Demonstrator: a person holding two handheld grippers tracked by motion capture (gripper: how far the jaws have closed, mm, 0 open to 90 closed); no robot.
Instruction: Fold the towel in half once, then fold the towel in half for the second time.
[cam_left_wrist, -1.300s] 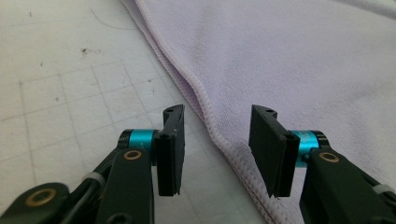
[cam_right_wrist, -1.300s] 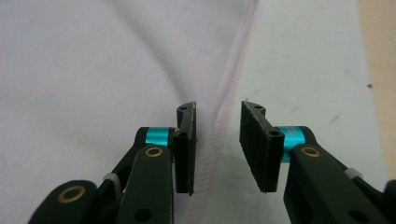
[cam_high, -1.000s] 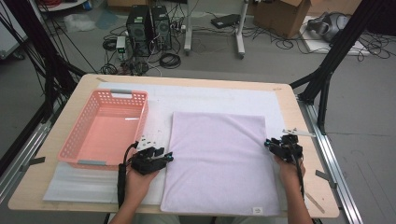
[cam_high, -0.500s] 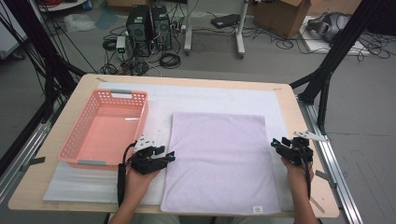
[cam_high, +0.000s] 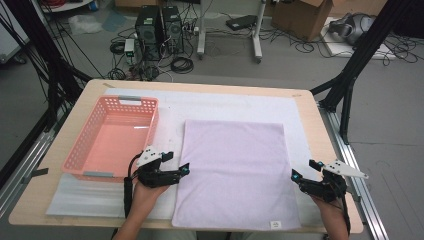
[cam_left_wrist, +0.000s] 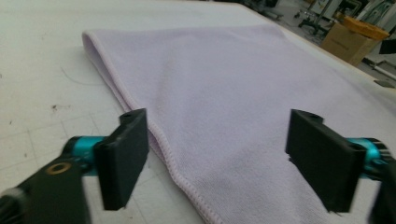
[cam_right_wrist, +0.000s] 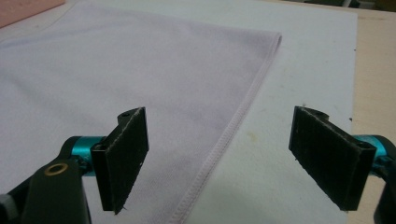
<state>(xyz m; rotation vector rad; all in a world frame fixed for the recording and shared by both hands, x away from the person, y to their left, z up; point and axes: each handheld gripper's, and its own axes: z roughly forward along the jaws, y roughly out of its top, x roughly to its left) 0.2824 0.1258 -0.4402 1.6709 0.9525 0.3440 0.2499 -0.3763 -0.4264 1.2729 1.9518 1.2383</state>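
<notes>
A: The left gripper (cam_high: 172, 170) is seen at the left edge of the purple towel (cam_high: 235, 170). Its jaws have just been opened wide, and nothing is pinched between them.

B: And the right gripper (cam_high: 306, 176)?

A: It is held just off the towel's right edge. Its jaws have just been opened wide too, and nothing is gripped.

B: Where is the towel laid?

A: It is spread flat on the white mat (cam_high: 225, 107), in the middle of the table (cam_high: 305, 107). A pink basket (cam_high: 80, 150) is placed to its left.
</notes>
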